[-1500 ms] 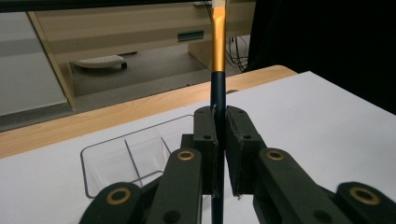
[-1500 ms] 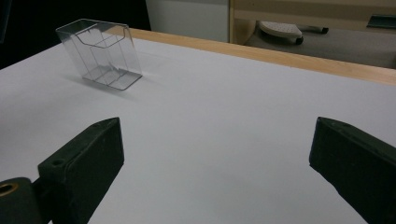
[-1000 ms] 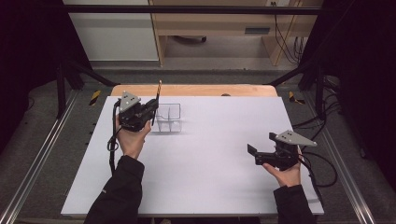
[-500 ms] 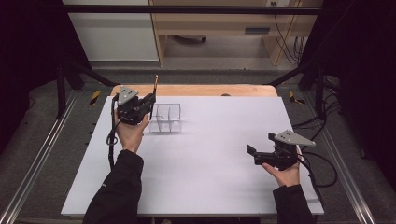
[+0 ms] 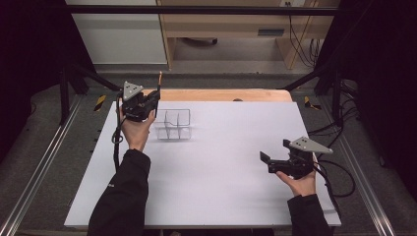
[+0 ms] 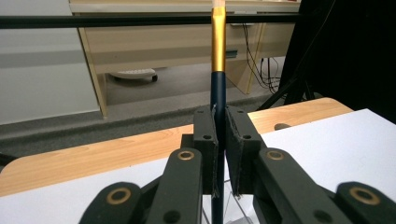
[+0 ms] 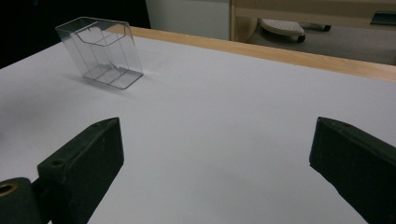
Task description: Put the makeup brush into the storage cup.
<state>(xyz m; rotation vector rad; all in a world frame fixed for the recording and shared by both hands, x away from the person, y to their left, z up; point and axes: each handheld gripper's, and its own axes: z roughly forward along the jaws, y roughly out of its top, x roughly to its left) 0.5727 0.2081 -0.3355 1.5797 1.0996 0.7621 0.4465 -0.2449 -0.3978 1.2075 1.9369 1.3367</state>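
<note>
While the left tongs (image 6: 219,154) are gripping an upright brush (image 6: 218,56) just beside the clear organizer (image 5: 173,124) on the worktop (image 5: 221,162), the right tongs (image 7: 215,158) are hovering wide apart.

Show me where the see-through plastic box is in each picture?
High view: the clear box stands upper left of centre, just right of the left gripper.
Left gripper view: a bit of it peeks below the jaws.
Right gripper view: upper left.
Shared landmark: the white table.
</note>
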